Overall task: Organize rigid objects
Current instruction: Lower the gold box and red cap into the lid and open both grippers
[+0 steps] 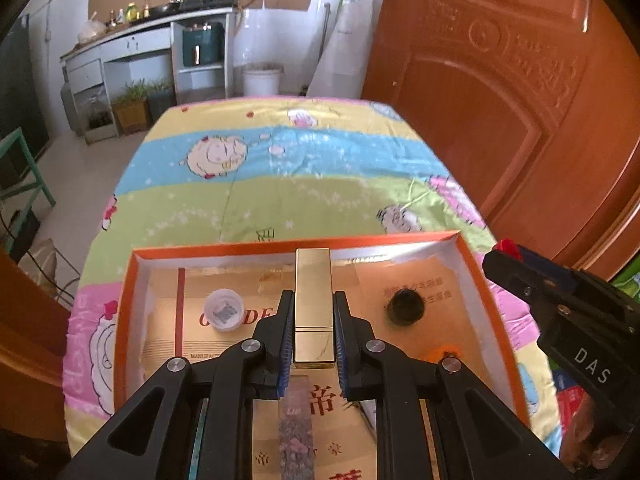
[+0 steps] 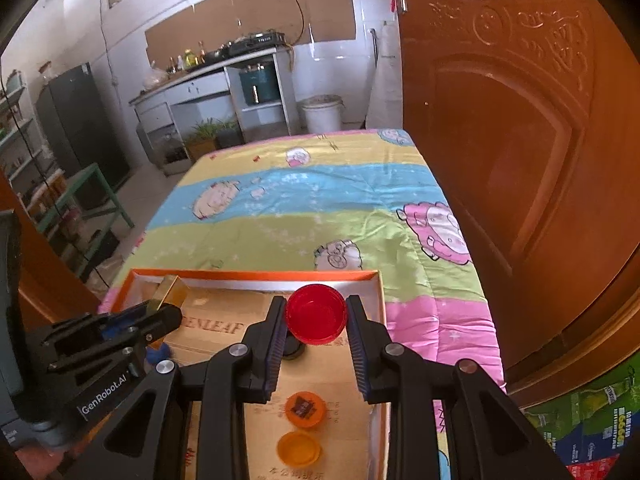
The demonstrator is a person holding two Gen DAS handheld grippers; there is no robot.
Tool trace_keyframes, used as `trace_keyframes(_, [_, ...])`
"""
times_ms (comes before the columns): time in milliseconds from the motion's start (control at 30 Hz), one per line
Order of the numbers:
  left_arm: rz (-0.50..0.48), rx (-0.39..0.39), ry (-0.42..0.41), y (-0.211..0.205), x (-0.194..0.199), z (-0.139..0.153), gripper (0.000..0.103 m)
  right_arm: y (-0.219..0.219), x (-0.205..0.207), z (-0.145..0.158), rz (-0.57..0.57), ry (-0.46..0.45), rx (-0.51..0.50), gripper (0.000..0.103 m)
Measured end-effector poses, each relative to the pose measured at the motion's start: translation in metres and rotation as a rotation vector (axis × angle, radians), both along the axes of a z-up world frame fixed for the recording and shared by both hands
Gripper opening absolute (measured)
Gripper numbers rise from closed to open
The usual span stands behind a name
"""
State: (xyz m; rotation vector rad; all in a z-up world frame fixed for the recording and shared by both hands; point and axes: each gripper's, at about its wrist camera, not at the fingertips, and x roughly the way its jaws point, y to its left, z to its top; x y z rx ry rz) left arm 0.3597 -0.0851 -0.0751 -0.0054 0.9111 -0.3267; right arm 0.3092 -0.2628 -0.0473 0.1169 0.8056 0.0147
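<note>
A: Gold rectangular case (image 1: 314, 304) clamped in left gripper (image 1: 313, 312), red cap (image 2: 316, 314) pinched in right gripper (image 2: 316, 320) — both over the orange-rimmed tray (image 1: 124, 320).

B: Mid-placement, likely; next, lower each onto bare lining, clear of the orange caps (image 2: 305, 409).

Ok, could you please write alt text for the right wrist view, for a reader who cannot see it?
The right gripper holds a red round cap between its fingers above an orange-rimmed box on a colourful cartoon bedsheet. Two orange caps lie in the box below it, and the left gripper holds a gold rectangular case at left.
</note>
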Motion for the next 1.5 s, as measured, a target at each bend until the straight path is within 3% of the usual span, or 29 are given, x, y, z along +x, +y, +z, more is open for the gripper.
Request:
trace_keyframes(467, [-0.016,0.031,0.049,-0.008,0.016,-0.022,0.018,-0.002,0.019,-0.041,0.010,0.114,-0.024,0.030])
trace_keyframes(1500, [-0.021,0.048,0.096,-0.017,0.023,-0.046,0.018,0.001,0.025,-0.062,0.013,0.168,-0.063,0.030])
